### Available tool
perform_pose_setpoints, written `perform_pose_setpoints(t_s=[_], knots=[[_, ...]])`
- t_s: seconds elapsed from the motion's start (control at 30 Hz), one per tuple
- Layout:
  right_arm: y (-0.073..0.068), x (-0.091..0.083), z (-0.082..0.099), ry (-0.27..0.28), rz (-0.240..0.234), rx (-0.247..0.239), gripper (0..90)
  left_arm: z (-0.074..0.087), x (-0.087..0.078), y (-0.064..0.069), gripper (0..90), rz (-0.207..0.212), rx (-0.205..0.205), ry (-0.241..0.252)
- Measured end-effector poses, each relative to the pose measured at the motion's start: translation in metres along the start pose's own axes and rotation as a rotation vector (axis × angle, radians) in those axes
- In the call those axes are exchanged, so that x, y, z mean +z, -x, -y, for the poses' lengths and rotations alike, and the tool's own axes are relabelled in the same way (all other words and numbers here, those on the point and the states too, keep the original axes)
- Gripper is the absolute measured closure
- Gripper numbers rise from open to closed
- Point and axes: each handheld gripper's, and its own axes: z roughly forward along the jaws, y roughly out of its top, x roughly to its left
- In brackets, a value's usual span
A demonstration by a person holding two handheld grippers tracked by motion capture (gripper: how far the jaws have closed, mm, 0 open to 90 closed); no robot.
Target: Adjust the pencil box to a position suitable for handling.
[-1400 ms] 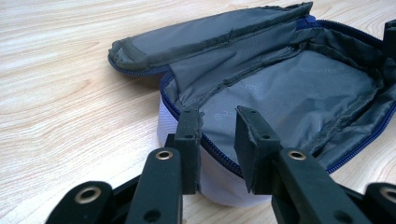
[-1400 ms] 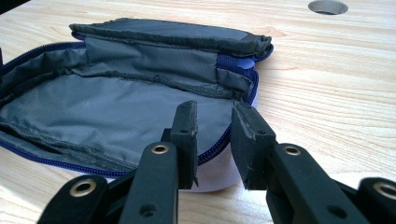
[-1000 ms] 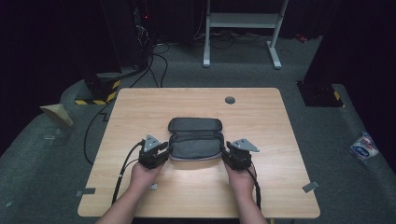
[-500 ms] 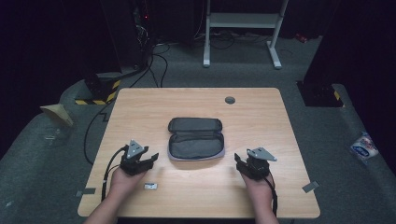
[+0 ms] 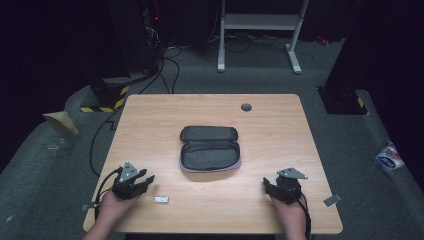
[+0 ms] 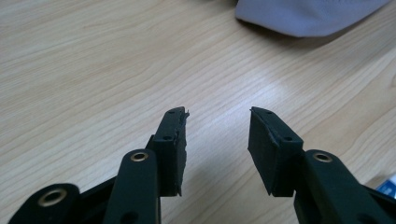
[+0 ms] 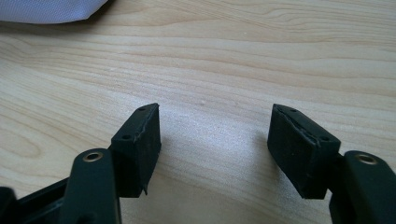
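A dark grey zip pouch point(image 5: 209, 149) lies open in the middle of the wooden table point(image 5: 270, 130); its pale edge shows at the top of the left gripper view point(image 6: 308, 18) and the right gripper view point(image 7: 51, 10). My left gripper point(image 5: 146, 180) rests near the front left corner, open, nothing between its jaws point(image 6: 217, 135). My right gripper point(image 5: 267, 186) sits near the front right, open and empty too point(image 7: 215, 133). Both are well apart from the pouch. A small white object point(image 5: 161, 200) lies just right of the left gripper.
A round grey grommet point(image 5: 246, 107) is set in the table near its far edge. Cables point(image 5: 100, 135) hang off the left side. A white stand point(image 5: 260, 35) and dark equipment stand on the floor beyond the table.
Both grippers have pulled back from the pouch's two ends toward the front corners of the table, letting it go. The pouch now lies open.
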Motion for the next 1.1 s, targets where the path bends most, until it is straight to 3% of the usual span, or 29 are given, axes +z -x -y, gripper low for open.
perform_pose_setpoints(t_s=[0.17, 0.33, 0.5, 0.83, 0.97, 1.1], knots=[[-0.002, 0.000, 0.001, -0.003, 0.013, -0.004, 32.9, 0.004, -0.005, -0.009, 57.2, 0.026, -0.053, 0.036], [-0.003, 0.003, -0.002, -0.002, 0.040, 0.013, 32.6, 0.008, -0.007, -0.010, 56.6, 0.049, -0.064, 0.021], [-0.003, 0.003, -0.002, -0.002, 0.048, 0.023, 32.6, 0.007, -0.008, -0.007, 52.2, 0.063, -0.046, 0.014], [-0.003, 0.003, -0.002, -0.003, 0.050, 0.025, 32.5, 0.007, -0.014, 0.004, 45.6, 0.132, -0.013, 0.026], [-0.003, 0.003, -0.002, -0.003, 0.050, 0.025, 32.5, 0.010, -0.015, 0.007, 45.9, 0.179, -0.026, 0.036], [-0.003, 0.003, -0.002, -0.003, 0.050, 0.025, 32.5, 0.010, -0.017, 0.012, 45.7, 0.203, 0.000, 0.037]])
